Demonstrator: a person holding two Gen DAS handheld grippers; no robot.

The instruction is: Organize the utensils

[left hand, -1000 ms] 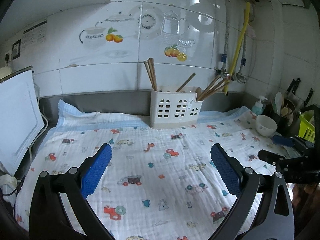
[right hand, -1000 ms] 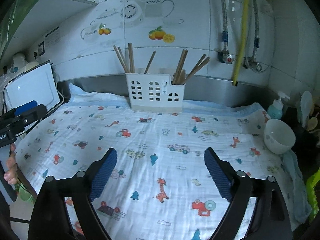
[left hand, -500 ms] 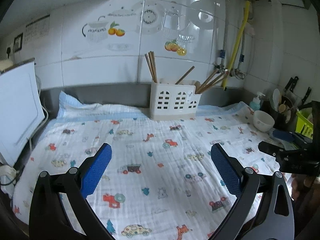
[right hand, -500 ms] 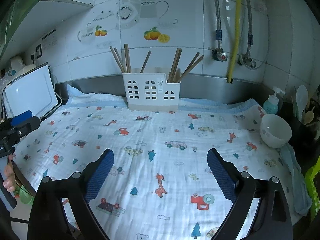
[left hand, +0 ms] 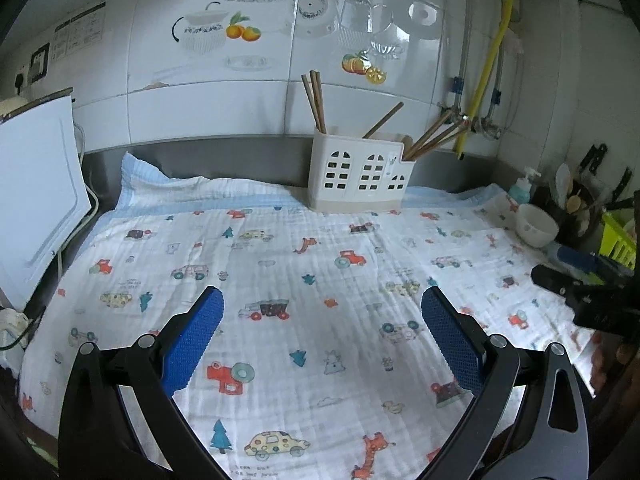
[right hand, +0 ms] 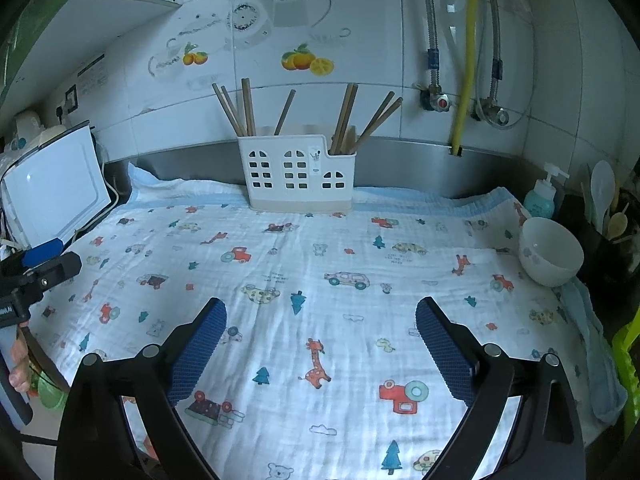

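Left gripper (left hand: 322,300) and right gripper (right hand: 320,312) both spread wide, empty, above bare printed cloth (right hand: 320,264).

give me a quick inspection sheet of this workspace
surface: counter under a printed cloth, no loose utensils on it
job's things: chopsticks upright or leaning in the white holder by the back wall
clutter: bowl and soap bottle at the right edge
grippers: left gripper and right gripper both empty, jaws wide open above the cloth
cables: white cord beside the white board
surroundings: tiled wall, yellow hose, valve
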